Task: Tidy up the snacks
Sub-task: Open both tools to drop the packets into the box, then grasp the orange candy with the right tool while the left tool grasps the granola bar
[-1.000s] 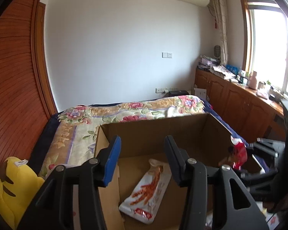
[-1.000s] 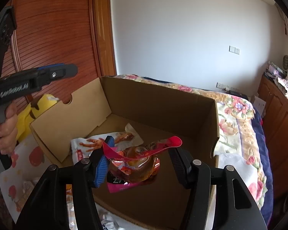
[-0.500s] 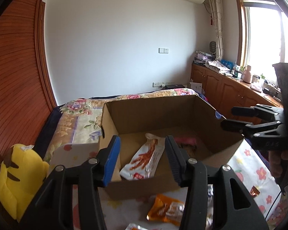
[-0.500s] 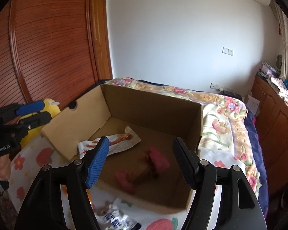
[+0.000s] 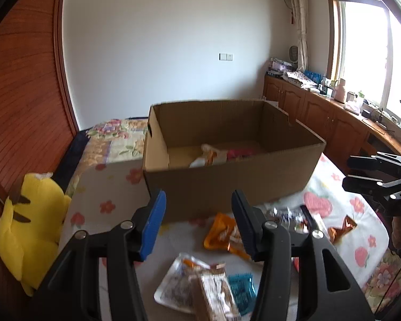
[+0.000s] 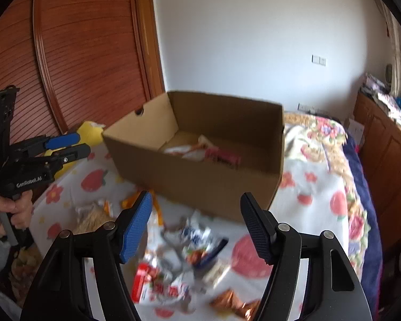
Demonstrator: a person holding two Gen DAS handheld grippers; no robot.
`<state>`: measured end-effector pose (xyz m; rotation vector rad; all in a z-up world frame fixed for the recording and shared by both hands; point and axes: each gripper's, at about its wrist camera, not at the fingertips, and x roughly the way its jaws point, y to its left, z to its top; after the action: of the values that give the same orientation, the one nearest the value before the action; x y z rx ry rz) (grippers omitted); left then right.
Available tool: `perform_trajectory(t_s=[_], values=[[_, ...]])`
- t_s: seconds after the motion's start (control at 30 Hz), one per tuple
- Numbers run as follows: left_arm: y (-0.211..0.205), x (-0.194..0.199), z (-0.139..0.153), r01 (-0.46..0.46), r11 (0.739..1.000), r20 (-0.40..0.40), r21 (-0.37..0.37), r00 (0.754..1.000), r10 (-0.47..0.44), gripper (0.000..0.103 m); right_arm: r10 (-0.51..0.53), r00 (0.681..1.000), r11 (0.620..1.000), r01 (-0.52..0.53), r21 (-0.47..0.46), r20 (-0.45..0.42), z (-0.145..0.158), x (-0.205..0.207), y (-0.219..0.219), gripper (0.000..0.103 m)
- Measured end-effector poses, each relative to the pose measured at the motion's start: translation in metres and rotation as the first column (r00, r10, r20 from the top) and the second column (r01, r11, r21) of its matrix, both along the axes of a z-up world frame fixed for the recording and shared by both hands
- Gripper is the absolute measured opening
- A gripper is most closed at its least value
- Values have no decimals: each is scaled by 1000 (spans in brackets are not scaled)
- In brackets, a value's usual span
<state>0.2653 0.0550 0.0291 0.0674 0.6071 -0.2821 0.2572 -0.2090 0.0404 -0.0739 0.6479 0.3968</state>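
- The left claw (image 5: 197, 224) holds nothing; its jaws are opening, apart over the floral bedsheet (image 5: 107, 184).
- An orange snack packet (image 5: 222, 234) lies just beyond its right finger, and a clear tray of brown snacks (image 5: 189, 287) lies below, between the fingers.
- The right claw (image 6: 197, 226) is open wide and empty, above a blurred heap of snack packets (image 6: 189, 243).
- The cardboard box (image 5: 227, 184) stands on the bed beyond both claws, apart from them.
- Inside it lie a white packet (image 6: 181, 149) and a pink packet (image 6: 222, 156).
- A yellow plush toy (image 5: 26, 227) sits at the bed's left edge.
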Motion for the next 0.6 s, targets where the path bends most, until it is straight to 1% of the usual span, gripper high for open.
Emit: perform_trajectory(t_s=[0.3,0.4,0.6], values=[[3,-19,-34,3,1000,-77,-19,997,-4,53,-39,998,999,40,10,-48,-29,-31,-15,70],[2,-24,-48,1,1000,-106,-14,994,-3,53,-55,997,998,55,-2,-52,-39,-39,-20,69],[0,-32,-74,3,1000,-149,-5,989,-4,53,-100,991,994,103,24,-93,-60,-55,-44,69]])
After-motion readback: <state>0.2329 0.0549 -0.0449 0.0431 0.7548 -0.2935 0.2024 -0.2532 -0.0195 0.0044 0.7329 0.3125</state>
